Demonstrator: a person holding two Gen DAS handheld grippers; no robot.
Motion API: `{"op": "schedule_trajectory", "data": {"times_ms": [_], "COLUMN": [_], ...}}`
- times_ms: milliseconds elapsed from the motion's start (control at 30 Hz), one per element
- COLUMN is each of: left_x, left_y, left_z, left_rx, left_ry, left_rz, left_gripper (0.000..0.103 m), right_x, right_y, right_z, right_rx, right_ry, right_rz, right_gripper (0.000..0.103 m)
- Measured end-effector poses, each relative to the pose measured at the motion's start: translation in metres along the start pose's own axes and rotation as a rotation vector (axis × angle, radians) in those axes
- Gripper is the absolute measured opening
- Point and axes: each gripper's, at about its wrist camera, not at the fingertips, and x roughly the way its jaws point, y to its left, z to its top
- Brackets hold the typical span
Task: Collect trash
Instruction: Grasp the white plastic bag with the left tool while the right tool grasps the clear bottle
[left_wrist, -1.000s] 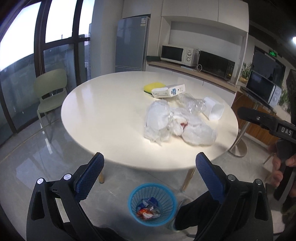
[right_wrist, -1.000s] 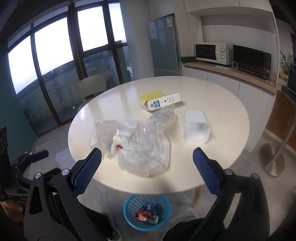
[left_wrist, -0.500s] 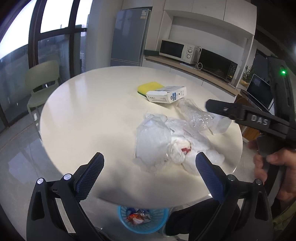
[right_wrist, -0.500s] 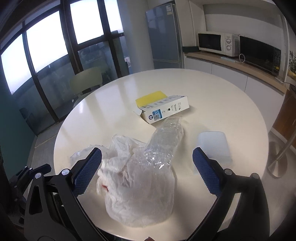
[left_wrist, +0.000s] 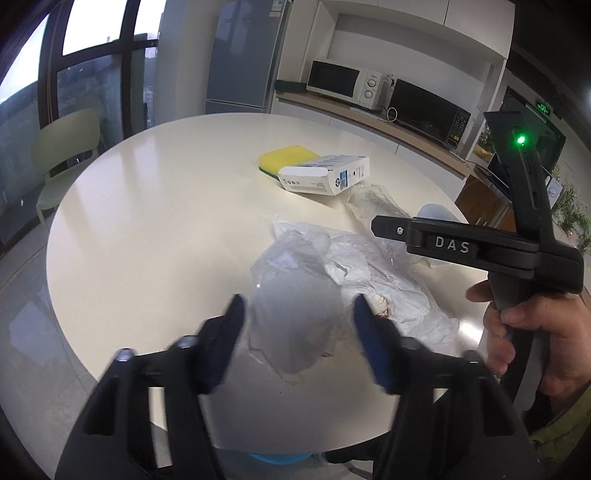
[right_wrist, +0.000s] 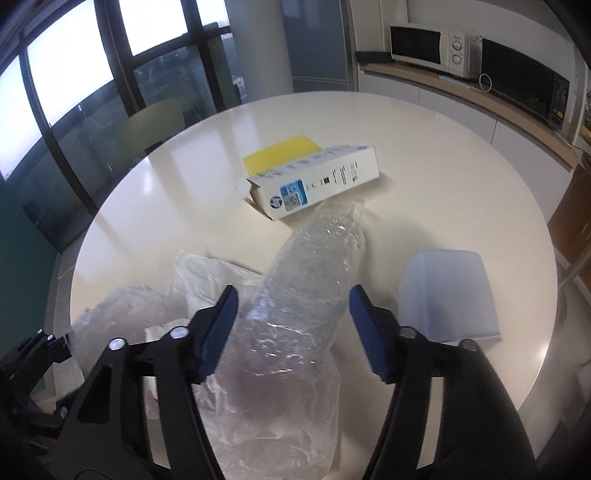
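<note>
Plastic bags (left_wrist: 332, 266) lying on round table (left_wrist: 147, 229), near its front edge. Carton (right_wrist: 314, 184) lying behind bags, sponge (left_wrist: 286, 157) behind carton. Container (right_wrist: 447, 291) sitting right of bags. Chair (left_wrist: 66, 147) standing left of table.

Left claw (left_wrist: 297, 317) motion-blurred; blue bin (left_wrist: 280, 459) mostly hidden under table (left_wrist: 147, 206) edge.

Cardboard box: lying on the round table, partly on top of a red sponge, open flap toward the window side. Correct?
Not quite. The sponge under the cardboard box is yellow, not red, as the left wrist view shows. The box does lie on the round table, open flap toward the window side.
</note>
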Motion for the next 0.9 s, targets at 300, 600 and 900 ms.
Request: {"op": "schedule_trajectory", "data": {"times_ms": [300, 600, 900], "left_x": [-0.016, -0.031, -0.056], "left_y": [0.022, 0.026, 0.023], "left_z": [0.001, -0.008, -0.017], "left_rx": [-0.091, -0.11, -0.113], "left_ry": [-0.082, -0.109, -0.14], "left_rz": [0.007, 0.014, 0.03], "left_gripper": [0.034, 0.034, 0.033], "right_x": [-0.02, -0.062, -0.096], "right_y": [-0.002, 0.004, 0.01], "right_z": [0.0, -0.007, -0.033], "right_rx": [0.035, 0.008, -0.036], "right_ry": [-0.085, -0.184, -0.221], "right_rz": [-0.016, -0.028, 0.003], "right_gripper": [0.037, 0.036, 0.036]}}
